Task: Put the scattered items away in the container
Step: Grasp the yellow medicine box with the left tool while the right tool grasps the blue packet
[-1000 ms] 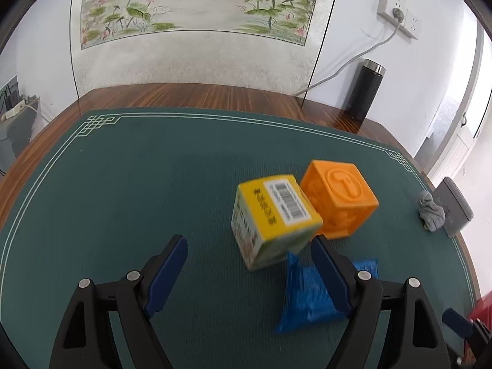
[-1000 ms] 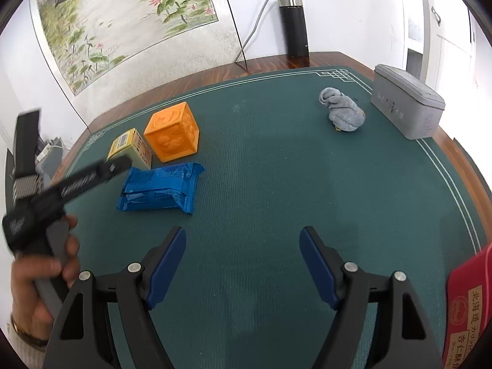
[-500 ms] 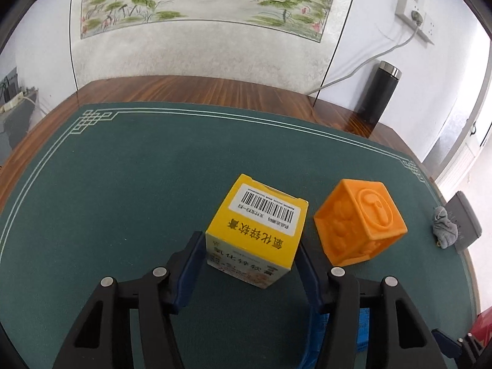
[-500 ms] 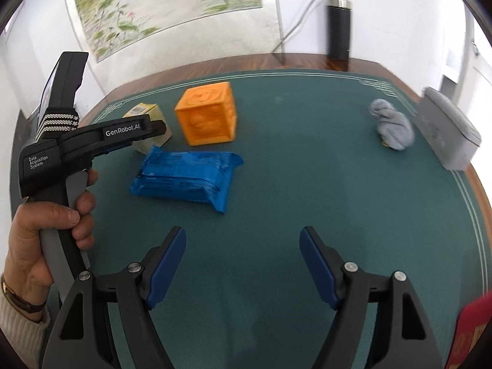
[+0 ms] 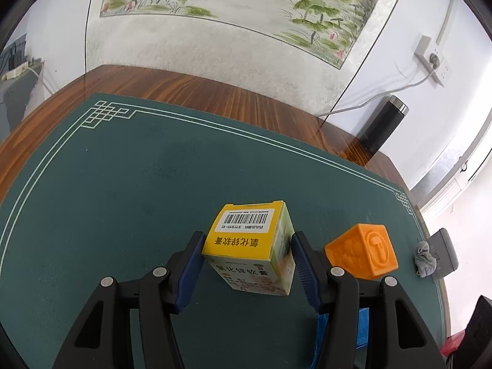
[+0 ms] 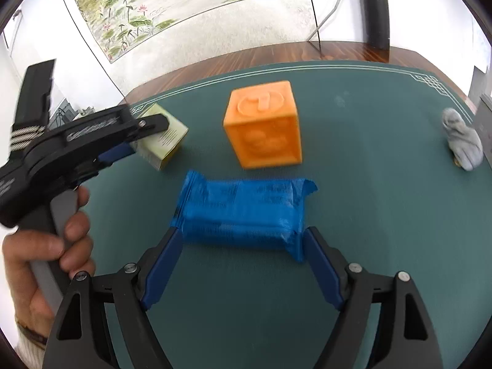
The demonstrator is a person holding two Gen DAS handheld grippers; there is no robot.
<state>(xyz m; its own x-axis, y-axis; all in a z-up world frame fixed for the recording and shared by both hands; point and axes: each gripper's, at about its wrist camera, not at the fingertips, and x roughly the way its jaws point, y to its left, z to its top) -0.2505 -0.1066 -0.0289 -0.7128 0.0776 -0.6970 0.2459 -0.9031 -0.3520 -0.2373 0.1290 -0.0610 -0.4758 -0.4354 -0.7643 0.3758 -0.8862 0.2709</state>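
My left gripper (image 5: pixel 248 253) is shut on a yellow carton (image 5: pixel 246 243) with a barcode label, one blue pad pressed on each side. To its right an orange toy cube (image 5: pixel 366 253) rests on the green mat. In the right wrist view my right gripper (image 6: pixel 243 240) stands open, its fingertips at either end of a blue packet (image 6: pixel 243 209) lying flat. Behind the packet are the orange cube (image 6: pixel 264 126) and the carton (image 6: pixel 163 141), which the left gripper (image 6: pixel 135 144) holds in a person's hand (image 6: pixel 46 246). A grey balled sock (image 6: pixel 461 141) lies far right.
A grey lidded box (image 5: pixel 444 255) sits at the mat's right edge with the sock (image 5: pixel 426 258) against it. A black flask (image 6: pixel 375 15) stands on the wooden tabletop by the wall. A red carton (image 5: pixel 455 344) shows low right. The mat's left half (image 5: pixel 107 184) is bare.
The left gripper went from open around the yellow carton to shut on it. The right gripper moved forward and left until its open fingers flank the blue packet.
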